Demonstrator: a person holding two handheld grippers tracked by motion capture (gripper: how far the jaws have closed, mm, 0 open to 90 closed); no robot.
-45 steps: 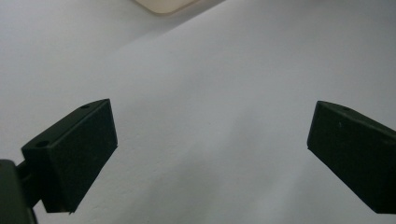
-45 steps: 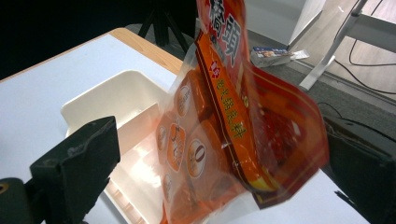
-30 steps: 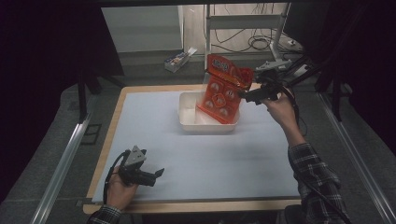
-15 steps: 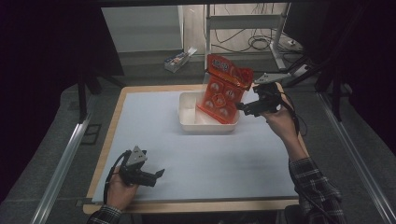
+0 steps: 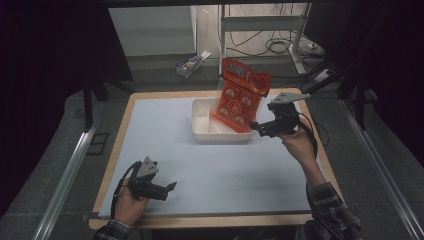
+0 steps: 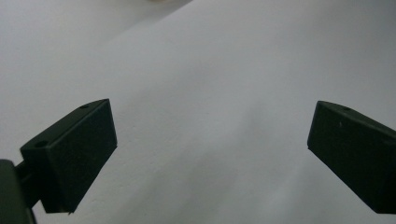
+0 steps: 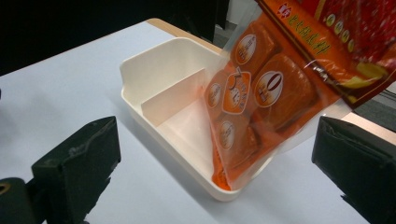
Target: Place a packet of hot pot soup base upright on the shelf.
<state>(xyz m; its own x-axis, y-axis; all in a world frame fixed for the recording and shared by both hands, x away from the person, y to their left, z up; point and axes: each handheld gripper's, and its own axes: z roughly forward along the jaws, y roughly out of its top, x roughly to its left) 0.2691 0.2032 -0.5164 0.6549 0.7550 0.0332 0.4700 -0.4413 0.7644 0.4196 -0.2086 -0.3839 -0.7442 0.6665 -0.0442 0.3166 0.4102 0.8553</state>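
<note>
Surface: pale blue mat [image 5: 210,165] on a wooden table [image 5: 125,125], dark room around.
Left gripper [image 5: 167,189]: near edge, low over bare mat, jaws wide apart, holding nothing.
Right gripper [image 5: 255,126]: just beside the tray's right side, jaws spread wide, empty.
White tray [image 5: 200,127]: farther back, with a divider inside.
Orange snack bag [image 5: 239,97]: stands tilted in the tray's right compartment, leaning over its rim.

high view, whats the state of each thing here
bag: stands on end in the bin, leaning on its right wall, top sticking out, sealed as far as shows
bin: upright on the table, divider inside, left part bare
right tool: open, beside the bin, off the bag
left tool: open, low over the mat, holding nothing
</note>
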